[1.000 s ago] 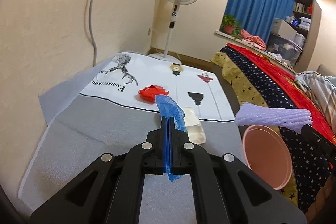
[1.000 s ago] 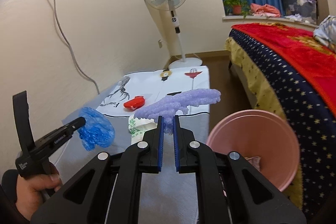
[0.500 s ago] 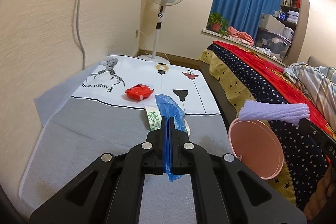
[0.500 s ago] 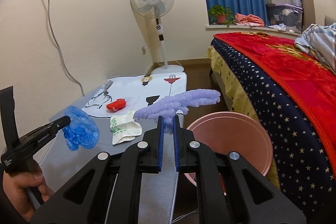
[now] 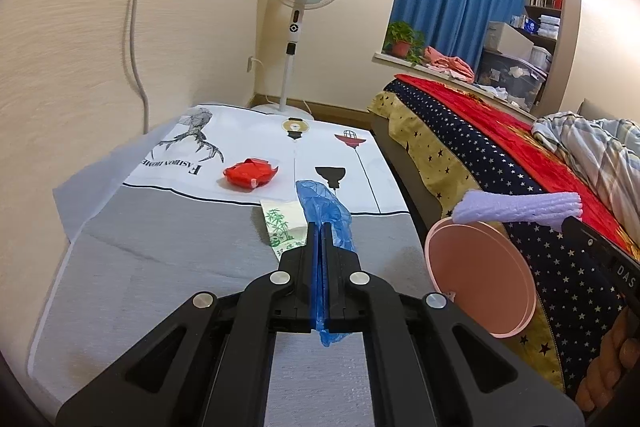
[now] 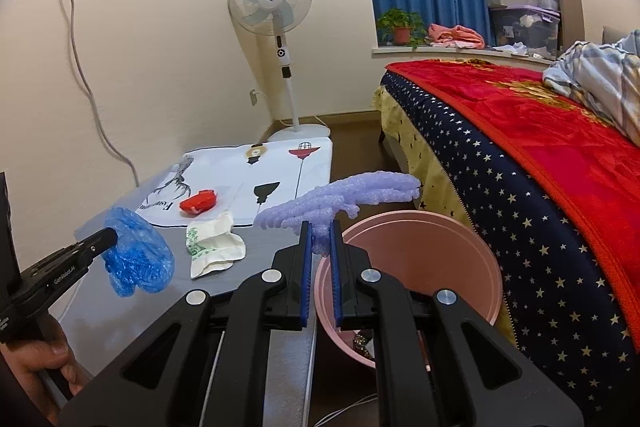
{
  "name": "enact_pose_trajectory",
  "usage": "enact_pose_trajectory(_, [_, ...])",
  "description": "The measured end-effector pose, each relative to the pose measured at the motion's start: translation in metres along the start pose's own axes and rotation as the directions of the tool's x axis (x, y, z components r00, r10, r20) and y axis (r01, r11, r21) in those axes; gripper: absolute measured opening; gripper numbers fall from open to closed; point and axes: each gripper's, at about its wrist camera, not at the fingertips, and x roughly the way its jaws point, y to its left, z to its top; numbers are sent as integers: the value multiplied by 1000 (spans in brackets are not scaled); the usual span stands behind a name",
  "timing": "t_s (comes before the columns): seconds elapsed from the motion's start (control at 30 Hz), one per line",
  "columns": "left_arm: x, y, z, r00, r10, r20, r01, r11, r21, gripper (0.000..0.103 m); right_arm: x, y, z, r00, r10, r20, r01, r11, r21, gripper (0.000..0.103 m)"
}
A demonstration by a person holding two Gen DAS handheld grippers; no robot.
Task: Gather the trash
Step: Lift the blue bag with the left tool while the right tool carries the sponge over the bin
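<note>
Left gripper [image 5: 319, 233] clamped on blue plastic bag [image 5: 325, 211], held above the table [image 5: 160, 247]. Right gripper [image 6: 320, 233] pinching purple foam net [image 6: 340, 199] over pink bin [image 6: 440, 235] at table's right edge. Red wrapper [image 5: 250, 173], paper packet [image 6: 214, 243] mid-table.

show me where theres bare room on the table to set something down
The grey near end of the table is bare, bordered by the wall side and the bamboo-print wrapper. The far white corner by the fan is also free. The middle is crowded: red wrapper, then the bamboo-print wrapper. The pink bin flanks the table's bed-side edge.
</note>
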Motion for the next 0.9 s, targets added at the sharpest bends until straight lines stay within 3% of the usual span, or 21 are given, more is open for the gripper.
enact_pose_trajectory(0.9, [21,-54,0,995,-97,2,97,994,48,1,2,-33,6,991,-134,14,133,990,52,9])
